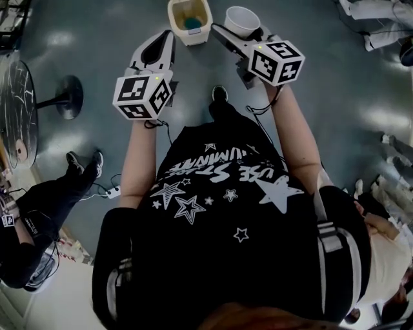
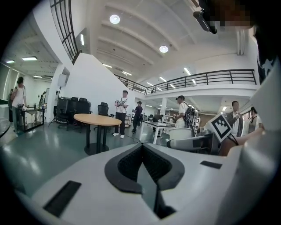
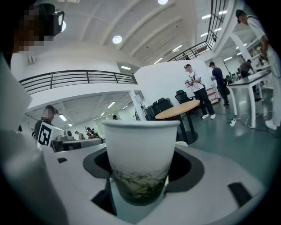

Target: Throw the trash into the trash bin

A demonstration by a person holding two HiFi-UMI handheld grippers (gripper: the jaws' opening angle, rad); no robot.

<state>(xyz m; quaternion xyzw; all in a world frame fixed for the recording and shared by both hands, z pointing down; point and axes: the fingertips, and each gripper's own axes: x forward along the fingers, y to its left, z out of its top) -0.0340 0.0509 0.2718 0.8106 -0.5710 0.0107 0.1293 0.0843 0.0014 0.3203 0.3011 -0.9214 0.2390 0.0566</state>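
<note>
Head view looks steeply down past the person's torso point(image 1: 226, 213) to the floor point(image 1: 322, 97), bin point(image 1: 190, 20) at 12 o'clock. The 2 gripper views face roughly level along their jaws; both show the round table point(image 2: 96, 119).

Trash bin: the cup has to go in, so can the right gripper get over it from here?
Probably yes: the right gripper, shut on the paper cup, is beside the trash bin, whose top is open, with nothing between them.

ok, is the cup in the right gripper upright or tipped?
Upright. The paper cup stands rim-up between the right gripper's jaws, which close on its lower part. The head view looks down into its open mouth.
</note>
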